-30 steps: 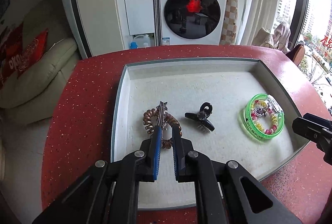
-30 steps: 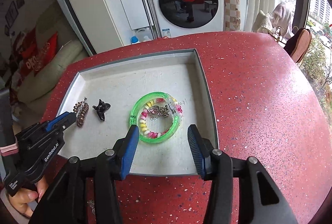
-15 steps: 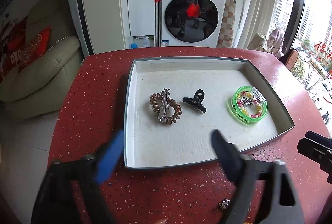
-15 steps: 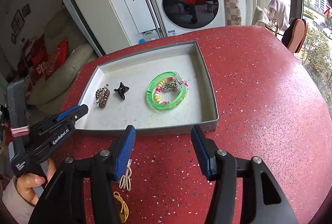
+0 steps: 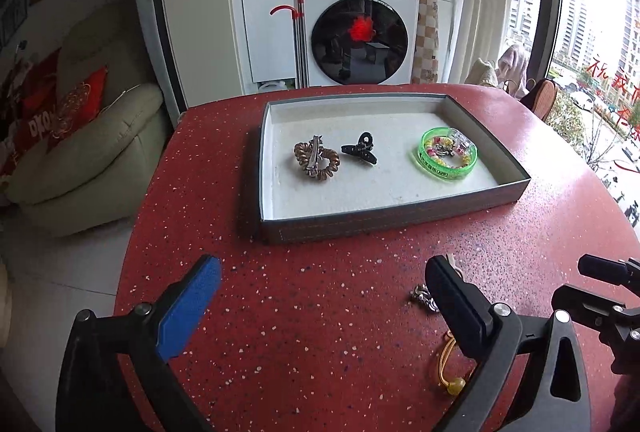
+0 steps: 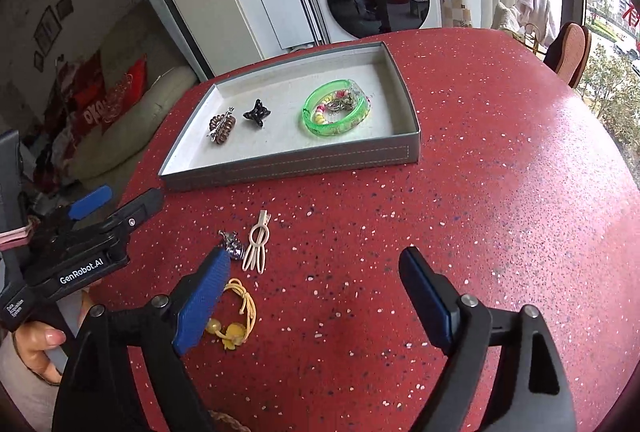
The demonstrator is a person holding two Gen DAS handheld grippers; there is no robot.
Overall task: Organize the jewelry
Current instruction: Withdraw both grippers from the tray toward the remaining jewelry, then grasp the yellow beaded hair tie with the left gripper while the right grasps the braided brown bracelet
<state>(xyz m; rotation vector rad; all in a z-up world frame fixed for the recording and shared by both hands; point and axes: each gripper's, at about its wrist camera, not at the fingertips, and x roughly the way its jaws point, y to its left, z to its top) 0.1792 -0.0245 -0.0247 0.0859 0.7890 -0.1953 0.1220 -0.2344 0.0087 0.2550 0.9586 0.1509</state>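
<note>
Both of our grippers have pulled back from the shallow grey tray with the pale lining (image 5: 400, 220) since a second ago, when our left gripper (image 5: 324, 290) reached low over the brown spiral hair tie with a silver star clip across it (image 5: 316, 162) with its jaws nearly together. Now our left gripper hangs above the speckled red table (image 5: 320, 332) in front of the tray, jaws spread wide and holding nothing. Our right gripper (image 6: 316, 272) is likewise released and empty, over the table on the near side of the tray.

Inside the tray we see the spiral hair tie at the left, the small black claw clip (image 5: 359, 149) just beside it, and the translucent green bangle with a coloured bead bracelet inside it (image 5: 447, 154) well apart to the right.

On the table, outside the tray, lie a cream plastic hair clip (image 6: 257, 248), a small silver metal charm (image 6: 234, 246) just beside it, and a yellow elastic cord with amber beads (image 6: 236, 316) nearer to us, partly hidden behind our right gripper's left finger. At the bottom edge of the right wrist view we make out a bit of brown braid (image 6: 226, 420); we cannot tell what it is.
</note>
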